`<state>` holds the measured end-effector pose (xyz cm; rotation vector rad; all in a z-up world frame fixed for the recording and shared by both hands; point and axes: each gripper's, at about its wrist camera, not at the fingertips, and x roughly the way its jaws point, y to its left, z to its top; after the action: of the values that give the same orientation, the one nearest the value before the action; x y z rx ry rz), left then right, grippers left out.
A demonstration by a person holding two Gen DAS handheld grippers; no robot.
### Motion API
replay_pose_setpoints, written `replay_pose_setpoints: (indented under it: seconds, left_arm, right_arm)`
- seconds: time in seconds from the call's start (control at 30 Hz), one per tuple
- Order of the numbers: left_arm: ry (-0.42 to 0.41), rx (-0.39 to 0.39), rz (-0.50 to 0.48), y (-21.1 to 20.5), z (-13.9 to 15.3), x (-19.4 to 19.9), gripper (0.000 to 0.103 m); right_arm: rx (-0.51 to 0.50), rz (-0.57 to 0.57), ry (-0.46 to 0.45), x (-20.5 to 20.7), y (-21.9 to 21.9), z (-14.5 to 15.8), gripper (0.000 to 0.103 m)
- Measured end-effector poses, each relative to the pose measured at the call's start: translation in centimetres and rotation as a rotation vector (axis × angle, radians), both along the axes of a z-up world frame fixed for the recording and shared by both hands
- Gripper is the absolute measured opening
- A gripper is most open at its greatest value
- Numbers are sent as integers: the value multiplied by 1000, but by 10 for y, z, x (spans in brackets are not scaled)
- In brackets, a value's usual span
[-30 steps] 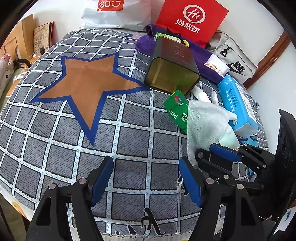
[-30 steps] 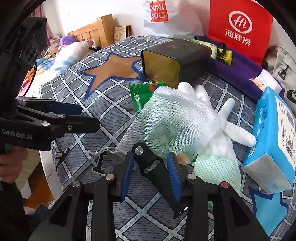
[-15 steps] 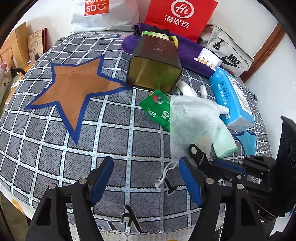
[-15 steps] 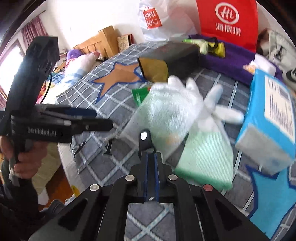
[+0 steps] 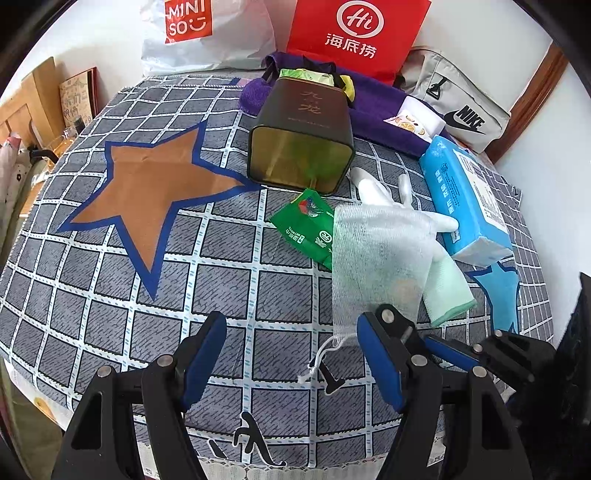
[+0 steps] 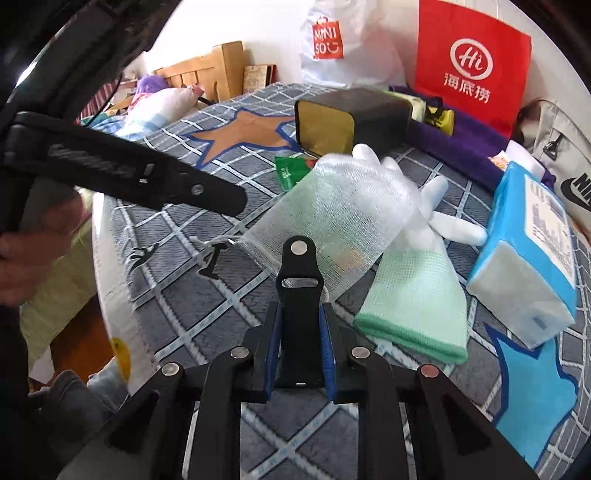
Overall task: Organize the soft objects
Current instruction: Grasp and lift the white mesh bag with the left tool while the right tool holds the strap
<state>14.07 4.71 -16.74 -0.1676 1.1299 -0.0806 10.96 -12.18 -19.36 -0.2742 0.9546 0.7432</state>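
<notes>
- Red paper bag (image 5: 354, 37) printed "Hi" in a white ring above "海底捞", propped against the wall beside a white plastic bag (image 5: 207, 33) marked "MINISO" on a red square.
- Grey pouch (image 5: 461, 110) with a black "NIKE" swoosh, at the far right of the checked bedspread (image 5: 229, 280), just beyond a purple towel (image 5: 376, 110).
- Dark tin (image 5: 301, 147) on its side, gold characters on its upper face, open gold-lined mouth turned toward the camera.
- Green sachet (image 5: 306, 225) with white print too small to read, just in front of the tin's mouth.
- White mesh pouch (image 5: 376, 251), drawstring trailing, draped over a white glove with a green cuff (image 5: 443, 284); faint orange patch inside, not identifiable.
- Blue tissue pack (image 5: 465, 206) touching the glove's fingers, label illegible.
- Left gripper (image 5: 291, 325) spread wide over the near edge of the bedspread, nothing between its pads.
- Right gripper (image 6: 299, 314) nearly closed and opening, blue pads pressed on a black slotted tab (image 6: 298, 273) whose riveted tip overlaps the pouch's lower edge; whether clipped to the mesh, unclear.
</notes>
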Motion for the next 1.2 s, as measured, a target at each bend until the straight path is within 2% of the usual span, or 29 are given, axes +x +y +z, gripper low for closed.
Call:
replay_pose_setpoints:
  seconds: [0.17,0.27,0.5,0.67,0.77,0.87,0.9,0.97,1.1,1.2]
  left_arm:
    - [12,-11,-14,-13,-6,5,71]
    - [21,-21,-42,-27,-10,9,71]
    - [33,-40,-100,-62,-16,15,72]
    - [41,-3,-100,-86,-22,21,72]
    - [19,59,-105,-99,-25,22,75]
    - [1,90,-98,-103,-26,24,75]
    - [-4,108,-101,-105,-26,23,73]
    - [-12,134,-104,-106,-25,23,62]
    - [-4,143,-99,-104,-22,20,31]
    - [22,92,-102,-97,-18,17,13]
  right_arm:
    - [84,-48,-12,-11,-28,21,20]
    - [93,-96,-34,-17,-46,30,20]
    - [120,-203,-15,-21,-81,31,20]
    - [117,-269,5,-24,-103,25,20]
    - [125,-309,27,-22,-117,20,20]
    - [134,-340,38,-22,-127,18,20]
    - [140,-355,41,-21,-131,18,20]
    - [142,-376,41,-20,-135,16,20]
    - [131,-414,45,-14,-139,11,20]
    - [127,-434,64,-9,-140,7,20]
